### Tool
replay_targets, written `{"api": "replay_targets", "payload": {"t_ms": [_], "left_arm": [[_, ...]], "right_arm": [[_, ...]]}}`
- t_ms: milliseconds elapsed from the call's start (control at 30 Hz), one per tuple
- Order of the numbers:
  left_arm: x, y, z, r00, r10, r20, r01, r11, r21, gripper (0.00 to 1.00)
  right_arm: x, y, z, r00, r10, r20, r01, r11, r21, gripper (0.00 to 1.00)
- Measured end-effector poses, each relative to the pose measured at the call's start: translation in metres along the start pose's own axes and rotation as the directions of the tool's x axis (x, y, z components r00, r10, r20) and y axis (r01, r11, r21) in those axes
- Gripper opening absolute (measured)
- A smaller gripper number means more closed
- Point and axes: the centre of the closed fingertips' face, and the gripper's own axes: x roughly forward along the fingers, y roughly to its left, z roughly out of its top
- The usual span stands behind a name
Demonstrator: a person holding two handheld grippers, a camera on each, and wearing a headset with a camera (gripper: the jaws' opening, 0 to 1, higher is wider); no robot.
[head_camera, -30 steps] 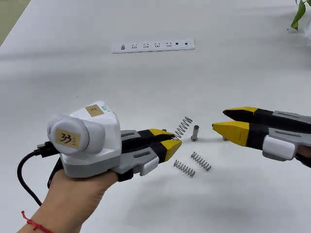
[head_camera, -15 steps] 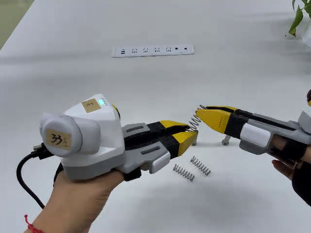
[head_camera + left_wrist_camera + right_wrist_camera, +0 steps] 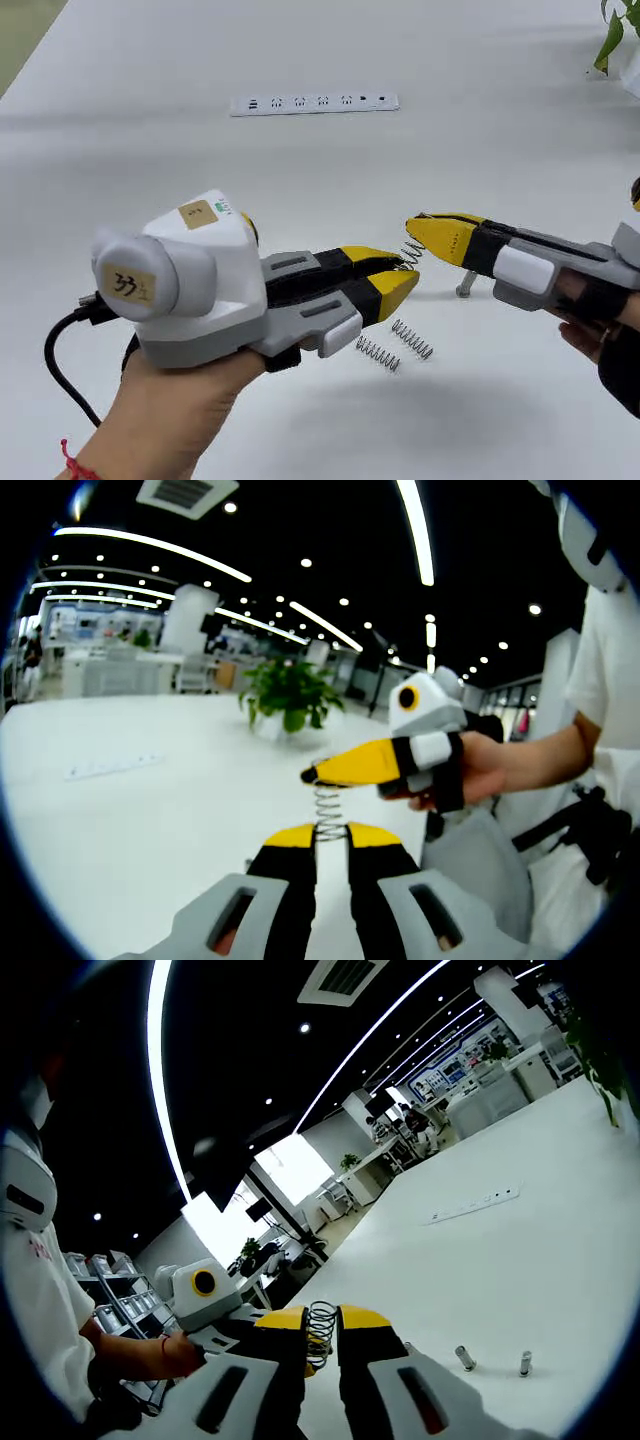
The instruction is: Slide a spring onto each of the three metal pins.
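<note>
Right gripper (image 3: 413,222) swung in since second ago, fingers now pinching far end of spring (image 3: 408,252). Left gripper (image 3: 402,272) fingers clamping near end above worktop (image 3: 300,200), likely handing over for aiming at pin (image 3: 466,286).

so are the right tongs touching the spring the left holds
Touching. The right gripper view shows the spring pinched between the tips of the right tongs.

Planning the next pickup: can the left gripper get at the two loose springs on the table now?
Probably not yet. Nothing blocks the loose springs just below it, but the left gripper is shut on a third spring, which the right gripper also pinches.
</note>
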Motion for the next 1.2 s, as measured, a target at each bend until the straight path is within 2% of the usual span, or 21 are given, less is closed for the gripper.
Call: {"api": "replay_targets", "payload": {"t_ms": [233,533,667,833,1100,1200], "left_arm": [[0.002,-0.004,-0.001,0.9999,-0.016,-0.007,0.016,1.0,0.002,0.11],[0.002,-0.006,-0.002,0.9995,-0.03,-0.009,0.03,1.0,-0.006,0.11],[0.001,-0.007,-0.003,0.9994,-0.034,-0.011,0.033,0.999,-0.005,0.11],[0.002,-0.009,-0.005,0.999,-0.04,-0.019,0.04,0.999,-0.001,0.11],[0.001,-0.011,-0.007,0.9986,-0.047,-0.025,0.047,0.998,0.029,0.11],[0.002,-0.012,-0.007,0.9984,-0.051,-0.025,0.052,0.998,0.032,0.11]], "right_arm": [[0.0,0.008,-0.001,0.9986,0.013,-0.051,-0.017,0.996,-0.086,0.11],[0.001,0.016,-0.004,0.9943,0.02,-0.105,-0.038,0.983,-0.178,0.11],[0.002,0.018,-0.006,0.9904,0.015,-0.137,-0.047,0.972,-0.231,0.11],[0.002,0.024,-0.009,0.9831,0.009,-0.183,-0.066,0.948,-0.311,0.11],[0.0,0.025,-0.013,0.9748,0.002,-0.223,-0.085,0.928,-0.362,0.11],[-0.001,0.025,-0.013,0.9718,0.001,-0.236,-0.09,0.925,-0.369,0.12]]}}
